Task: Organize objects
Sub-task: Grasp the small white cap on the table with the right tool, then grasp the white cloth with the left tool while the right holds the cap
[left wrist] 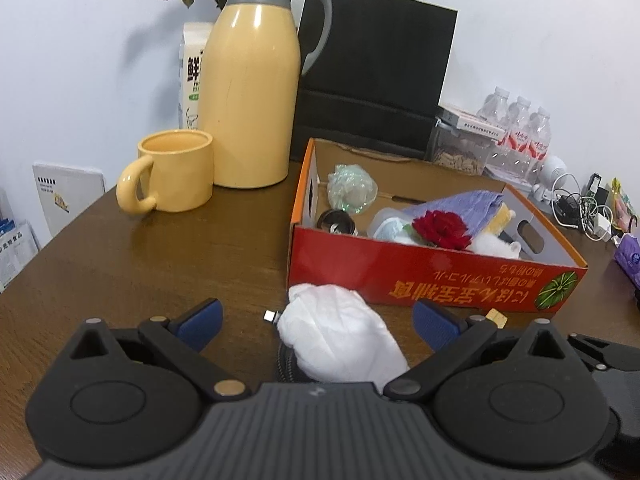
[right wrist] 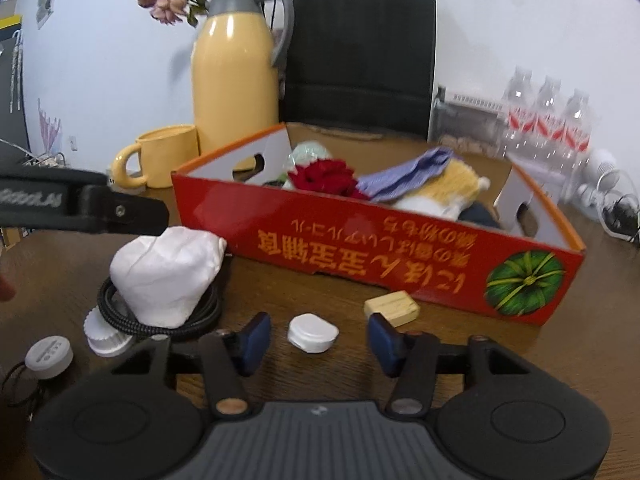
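A red cardboard box (left wrist: pixel 420 280) (right wrist: pixel 360 240) sits on the brown table, holding a red rose (left wrist: pixel 440 230), a purple cloth (left wrist: pixel 464 204), a plush toy and other items. In front of it a crumpled white bag (left wrist: pixel 336 332) (right wrist: pixel 164 280) lies on a coiled black cable (right wrist: pixel 160 320). My left gripper (left wrist: pixel 318 318) is open wide with the bag between its fingers, pads clear of it. My right gripper (right wrist: pixel 320 340) is open around a small white cap (right wrist: pixel 312 333), with gaps on both sides. A small wooden block (right wrist: pixel 392 307) lies just beyond the right finger.
A yellow thermos jug (left wrist: pixel 250 92) and yellow mug (left wrist: pixel 172 172) stand at the back left, a black paper bag (left wrist: pixel 376 72) behind the box. Water bottles (left wrist: pixel 520 128) and tangled chargers (left wrist: pixel 580 208) crowd the right. Two more white caps (right wrist: pixel 106 340) (right wrist: pixel 49 354) lie at the near left.
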Demonstrator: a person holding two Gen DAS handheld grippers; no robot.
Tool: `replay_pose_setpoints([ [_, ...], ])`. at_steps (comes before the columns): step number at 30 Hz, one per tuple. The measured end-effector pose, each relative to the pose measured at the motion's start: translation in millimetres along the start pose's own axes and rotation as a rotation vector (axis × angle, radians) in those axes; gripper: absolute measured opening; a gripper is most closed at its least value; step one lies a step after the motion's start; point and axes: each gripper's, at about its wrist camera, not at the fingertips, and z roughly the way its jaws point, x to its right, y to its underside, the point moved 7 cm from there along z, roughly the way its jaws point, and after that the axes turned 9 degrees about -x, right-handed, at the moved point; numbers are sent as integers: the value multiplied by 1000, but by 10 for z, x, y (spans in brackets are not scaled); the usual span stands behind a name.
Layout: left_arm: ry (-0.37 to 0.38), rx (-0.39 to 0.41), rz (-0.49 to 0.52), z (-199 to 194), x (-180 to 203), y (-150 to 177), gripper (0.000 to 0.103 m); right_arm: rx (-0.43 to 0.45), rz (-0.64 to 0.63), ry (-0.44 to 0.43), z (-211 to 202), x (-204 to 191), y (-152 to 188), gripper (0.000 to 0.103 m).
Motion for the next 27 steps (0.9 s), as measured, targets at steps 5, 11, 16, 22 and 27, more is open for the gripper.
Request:
replay_pose_setpoints([
  [5,2,-23,-33,44,-56,3,103,-25,27,-6,112,2,-16,36],
  [11,4,-38,-47,95,-79,13,103,-9,15,8,82,-16,-4,28],
  [16,-3,-49,-48,135,-85,33,103,55,28,39,-31,39,-29,28],
  [22,0,-49,-51,139,-95,35,103,143,46,80,-238,166,-46,28],
  [27,-7,-55,-44,163,-84,50,103,192,69,122,-395,352,-20,28],
])
